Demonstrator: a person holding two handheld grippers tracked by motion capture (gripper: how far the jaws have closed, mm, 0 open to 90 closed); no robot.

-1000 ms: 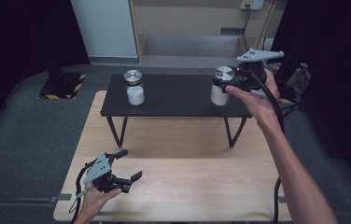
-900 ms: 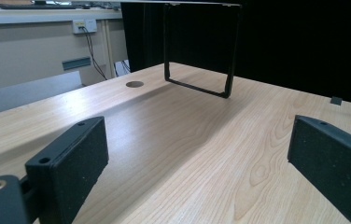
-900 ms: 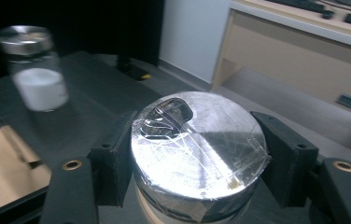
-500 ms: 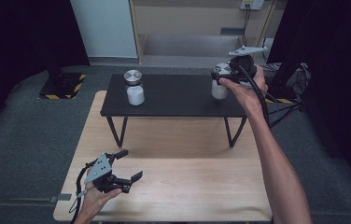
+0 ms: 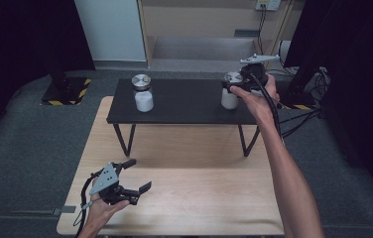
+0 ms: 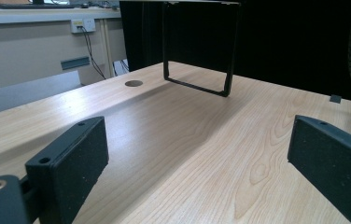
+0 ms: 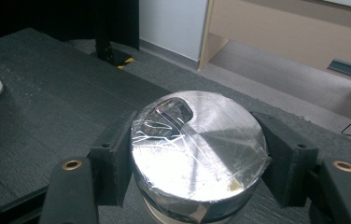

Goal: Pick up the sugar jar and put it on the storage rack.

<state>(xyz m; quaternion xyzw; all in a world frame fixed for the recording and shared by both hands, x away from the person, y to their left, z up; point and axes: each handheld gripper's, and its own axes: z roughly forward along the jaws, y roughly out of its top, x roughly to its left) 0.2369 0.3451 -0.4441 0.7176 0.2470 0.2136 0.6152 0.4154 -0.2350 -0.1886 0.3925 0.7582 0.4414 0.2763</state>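
Pale wooden desk (image 5: 199, 193) carrying a low black shelf (image 5: 184, 101) with two jars.
High view: left gripper (image 5: 135, 176) rests near the desk's front, right gripper (image 5: 234, 84) at the right jar (image 5: 229, 99); the left jar (image 5: 143, 93) stands apart. Left gripper view: fingers (image 6: 71, 158) wide apart over bare wood. Right gripper view: fingers (image 7: 113, 158) clamped on the jar's metal lid (image 7: 197, 149) (foil-shiny).

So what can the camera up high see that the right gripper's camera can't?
High view alone: the person's forearms, the left gripper open over the wooden table, and the whole left jar. Right gripper view alone: crinkled clear tape across the silver lid, with both jaws against its sides. Both share the right jar on the black shelf.
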